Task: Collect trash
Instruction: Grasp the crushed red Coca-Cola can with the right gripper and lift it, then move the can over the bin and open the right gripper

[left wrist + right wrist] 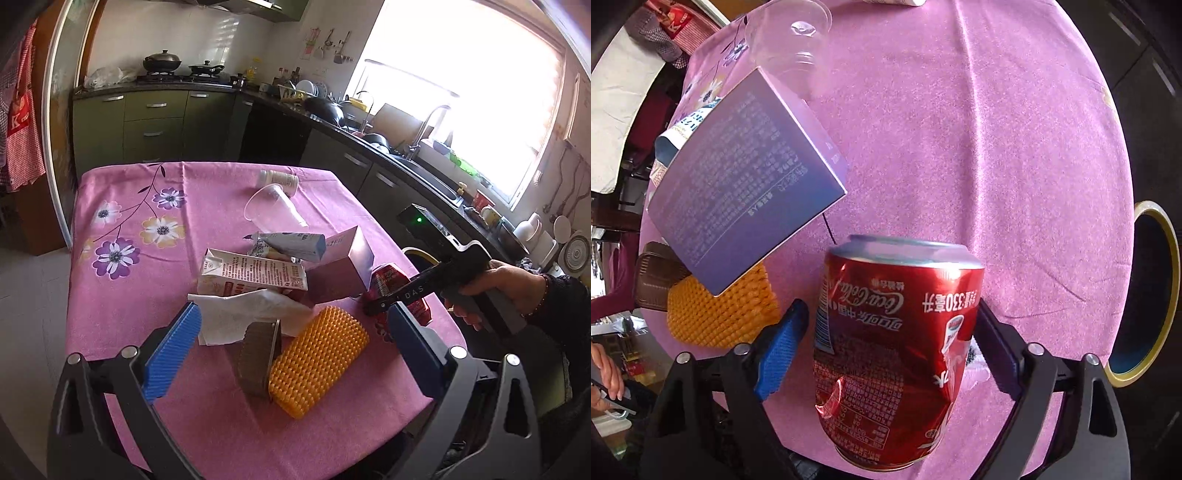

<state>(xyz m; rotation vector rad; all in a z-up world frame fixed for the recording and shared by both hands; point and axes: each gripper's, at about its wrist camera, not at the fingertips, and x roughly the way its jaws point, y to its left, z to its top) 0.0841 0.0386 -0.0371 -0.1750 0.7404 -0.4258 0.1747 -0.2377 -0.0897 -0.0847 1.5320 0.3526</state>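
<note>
**A:** What's the biggest thing there?

**B:** The table [122, 295], under a pink cloth with printed flowers. The rubbish sits in a heap towards its near side.

**A:** What's in the heap?

**B:** A purple box [746, 192] propped up on its edge, a pink and white carton [251, 275] lying flat, and a blue and white carton [295, 245] behind that. In front lie a white tissue [243, 314], an orange spiky piece [317, 360] and a brown tray [255, 363] leaning against it. Further back a clear plastic cup [273, 208] lies on its side, with a small white bottle [279, 180] beyond it.

**A:** And the can?

**B:** The dented red can [894, 350] lies on the cloth at the right of the heap, just beside the purple box. It sits right between the fingers of the right gripper [886, 347], which points down at it.

**A:** Clamped?

**B:** No. The blue finger [779, 350] on the left stands clear of the can, with a gap showing. The other is very close, but I can't tell whether it touches.

**A:** The left gripper [295, 354]?

**B:** Spread wide, hovering at the near edge of the table. The brown tray and orange piece lie between its fingers, touching neither; the tissue lies just ahead.

**A:** Anything else?

**B:** A hand [491, 291] grips the right tool's handle.
</note>
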